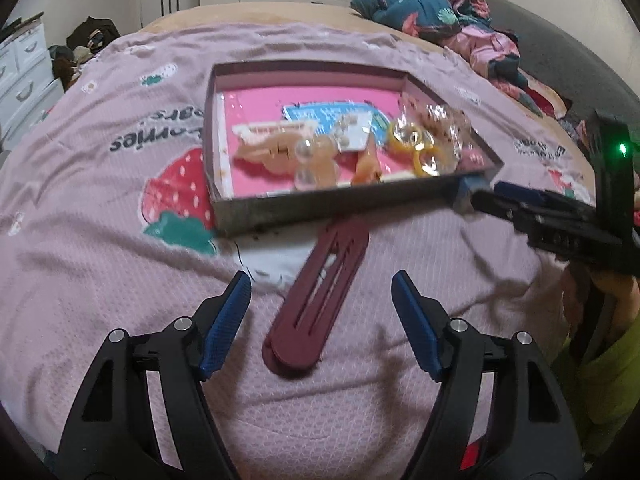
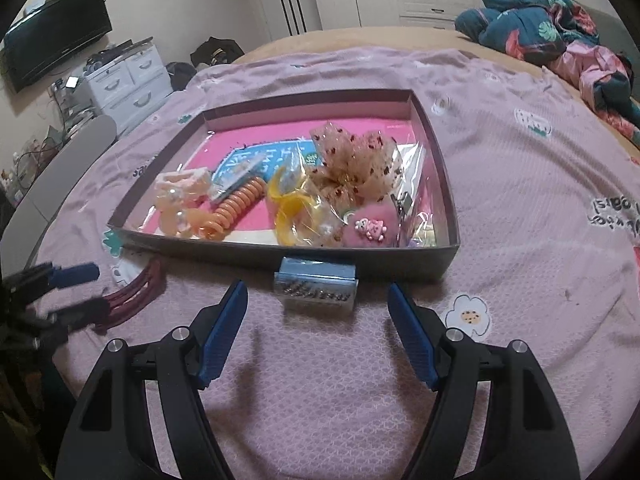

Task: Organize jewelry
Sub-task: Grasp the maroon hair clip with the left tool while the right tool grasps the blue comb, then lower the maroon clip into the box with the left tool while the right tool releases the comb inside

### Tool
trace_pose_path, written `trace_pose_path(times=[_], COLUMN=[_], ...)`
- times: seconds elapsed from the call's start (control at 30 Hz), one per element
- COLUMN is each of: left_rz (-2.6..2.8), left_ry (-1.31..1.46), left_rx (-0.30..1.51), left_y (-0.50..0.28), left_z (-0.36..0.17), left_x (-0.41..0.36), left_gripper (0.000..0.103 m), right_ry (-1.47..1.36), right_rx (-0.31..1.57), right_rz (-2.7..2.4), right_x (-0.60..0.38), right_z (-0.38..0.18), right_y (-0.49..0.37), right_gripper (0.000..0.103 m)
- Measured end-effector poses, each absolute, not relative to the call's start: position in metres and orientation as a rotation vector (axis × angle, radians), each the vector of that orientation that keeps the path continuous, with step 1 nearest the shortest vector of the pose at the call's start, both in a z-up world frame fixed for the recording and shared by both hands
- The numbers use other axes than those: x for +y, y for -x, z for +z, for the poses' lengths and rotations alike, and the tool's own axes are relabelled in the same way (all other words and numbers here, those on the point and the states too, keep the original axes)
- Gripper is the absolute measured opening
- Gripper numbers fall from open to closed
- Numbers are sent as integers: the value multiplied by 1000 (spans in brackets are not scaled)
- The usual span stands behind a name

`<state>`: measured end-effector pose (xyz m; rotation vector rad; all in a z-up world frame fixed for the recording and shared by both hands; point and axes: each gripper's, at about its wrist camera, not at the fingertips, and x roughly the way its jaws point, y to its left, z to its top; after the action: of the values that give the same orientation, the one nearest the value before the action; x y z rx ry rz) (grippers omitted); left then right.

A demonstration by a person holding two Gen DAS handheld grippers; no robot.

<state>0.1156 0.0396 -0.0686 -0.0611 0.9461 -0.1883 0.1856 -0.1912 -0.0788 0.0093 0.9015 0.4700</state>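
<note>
The left gripper (image 1: 320,286) stands open and empty, its jaws either side of a maroon hair clip (image 1: 318,300) lying flat on the pink bedspread (image 1: 100,240). The right gripper (image 2: 318,294) is likewise open and holds nothing; a small blue comb clip (image 2: 316,288) lies just ahead of its tips, against the near wall of the shallow box (image 2: 248,254). This looks like the pick-up step — two pieces remain outside the box, one before each gripper. Next, each must lower, close on its piece and lift it over the wall. Inside, counted: one orange coil tie (image 2: 236,204), one beige tulle bow (image 2: 352,168), one pink pom clip (image 2: 370,226) — the rest too jumbled to count.
</note>
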Motion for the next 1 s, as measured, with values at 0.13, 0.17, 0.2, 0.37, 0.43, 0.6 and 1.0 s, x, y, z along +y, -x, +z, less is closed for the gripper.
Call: trace_pose_path(times=[0.13,0.17,0.2,0.37,0.43,0.6,1.0], left_rz=[-189,-190,-192,-183,-184,-210,-235], left_ry=[61,60,60,57,69,69,127], left_rx=[975,984,988,984,980,978,886], left_y=[-114,-113,-113,-114,-114,-111,-88], left_z=[-82,-85,-87,-94,-95,-92,-50], left_x=[41,41,40,38,38,33,40], left_gripper=[64,63,61,41,25,22,22], right_ry=[-20,-24,-24,1,28,44,27], right_rx=[920,924,927,943,943,926,838], right_rz=[458,458,456,477,486,520,637], right_x=[-189,-189,-188,-179,-174,-170,-167], right_z=[-85,-86,-87,-92,-93,-89,-45], right_y=[-192,-194,-196,-199,-197,-188,-145], right_gripper=[71,71,71,51,43,43,43])
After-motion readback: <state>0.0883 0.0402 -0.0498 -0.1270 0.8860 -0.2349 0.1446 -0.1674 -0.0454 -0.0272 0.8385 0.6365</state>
